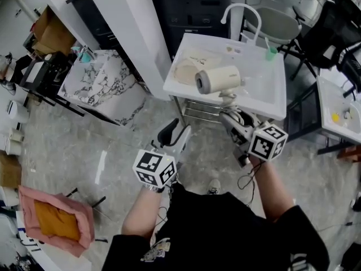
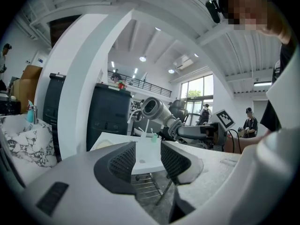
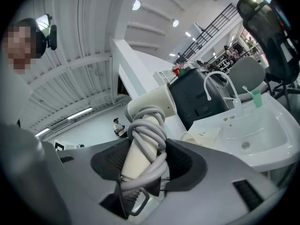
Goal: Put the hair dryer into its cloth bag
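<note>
1. Pink cloth [image 1: 73, 233], near left on the floor, folded around an orange pad [image 1: 53, 220].
2. Marble-patterned counter [image 1: 104, 86], far left, beside a white pillar [image 1: 121, 16].
3. Left gripper [image 1: 176, 131] [image 2: 147, 154], left of centre, over the grey floor and near the washbasin's front edge. Its fingers [image 2: 123, 162] stand wide apart with nothing between them, and only the white counter top shows through the gap. Its marker cube [image 1: 153, 168] sits at the near end, over the person's left hand.
4. White washbasin counter [image 1: 192, 94], centre, far from the person.
5. Cloth bag [image 1: 186, 69] [image 3: 201, 136], cream, lying flat on the left part of the washbasin counter, left of the bowl. Whether its mouth is open cannot be told.
6. Hair dryer [image 1: 217, 79] [image 2: 157, 109] [image 3: 147, 104], cream with a grey nozzle rim. It is held in the air over the near edge of the washbasin counter, just right of the cloth bag and outside it, barrel pointing left. Its grey cord [image 3: 150, 130] is wound round the handle.
7. Right gripper [image 1: 230, 116] [image 3: 145, 162], right of centre, below the dryer. Its fingers [image 3: 180, 165] are clamped on the cord-wrapped handle. Its marker cube [image 1: 268, 141] is at the near end.
8. Curved white faucet [image 1: 242, 13], at the far side of the bowl.
9. Green cup [image 1: 271, 53], at the far right corner of the washbasin.
10. Black chair [image 1: 333, 30], far right.
</note>
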Tool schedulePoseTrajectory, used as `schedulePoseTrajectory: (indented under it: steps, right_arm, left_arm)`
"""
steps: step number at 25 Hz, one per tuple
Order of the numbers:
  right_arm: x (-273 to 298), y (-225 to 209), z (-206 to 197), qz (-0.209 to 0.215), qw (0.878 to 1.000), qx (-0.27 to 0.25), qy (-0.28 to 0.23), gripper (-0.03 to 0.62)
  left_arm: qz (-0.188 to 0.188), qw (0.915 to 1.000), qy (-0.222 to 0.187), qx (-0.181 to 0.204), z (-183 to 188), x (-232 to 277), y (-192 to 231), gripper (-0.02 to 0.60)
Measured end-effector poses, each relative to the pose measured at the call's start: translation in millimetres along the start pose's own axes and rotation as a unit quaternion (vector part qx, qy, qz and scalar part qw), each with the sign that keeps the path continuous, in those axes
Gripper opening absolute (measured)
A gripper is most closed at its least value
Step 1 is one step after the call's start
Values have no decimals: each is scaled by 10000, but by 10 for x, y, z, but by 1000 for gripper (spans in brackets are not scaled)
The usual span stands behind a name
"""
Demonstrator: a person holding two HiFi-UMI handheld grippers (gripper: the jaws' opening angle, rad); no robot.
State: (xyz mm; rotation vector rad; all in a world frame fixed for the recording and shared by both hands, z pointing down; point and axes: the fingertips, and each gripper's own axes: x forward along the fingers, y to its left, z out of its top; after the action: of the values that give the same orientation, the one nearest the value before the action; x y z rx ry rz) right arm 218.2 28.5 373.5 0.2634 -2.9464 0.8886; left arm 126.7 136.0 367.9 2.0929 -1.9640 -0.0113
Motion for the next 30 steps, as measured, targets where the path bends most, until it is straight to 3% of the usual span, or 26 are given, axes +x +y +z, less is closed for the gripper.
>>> schedulePoseTrajectory:
  steps: [19,30]
  right_arm:
    - [1458,292,174,-952,9936,35,-604,224]
    - [1908,379,110,-1363,9873,83,-816,224]
  left_arm:
    - [-1074,9939,207,146,466,86,1688,155]
    - [-1518,9876,324,254,500,83,2207,155]
